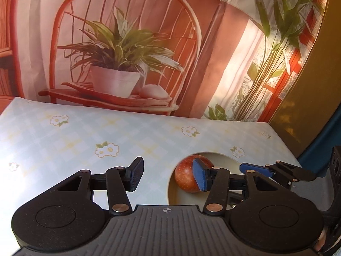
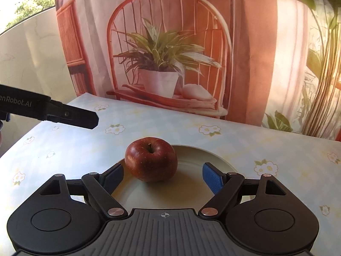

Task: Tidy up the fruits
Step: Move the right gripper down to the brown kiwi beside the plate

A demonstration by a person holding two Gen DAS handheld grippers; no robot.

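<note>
Now | apple [image 2: 151, 160]: dark red, speckled, stem up | on plate [image 2: 191, 192]

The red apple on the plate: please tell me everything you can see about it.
The red apple is dark red with fine pale speckles and a glossy skin. It sits upright, with a short brown stem in the dimple on top. It rests on the left part of a cream plate, which lies on a flower-patterned tablecloth. Nothing else touches it: the open right tool is just in front of it.

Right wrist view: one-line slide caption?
Open right gripper poised before a red apple resting on a cream plate.
</note>
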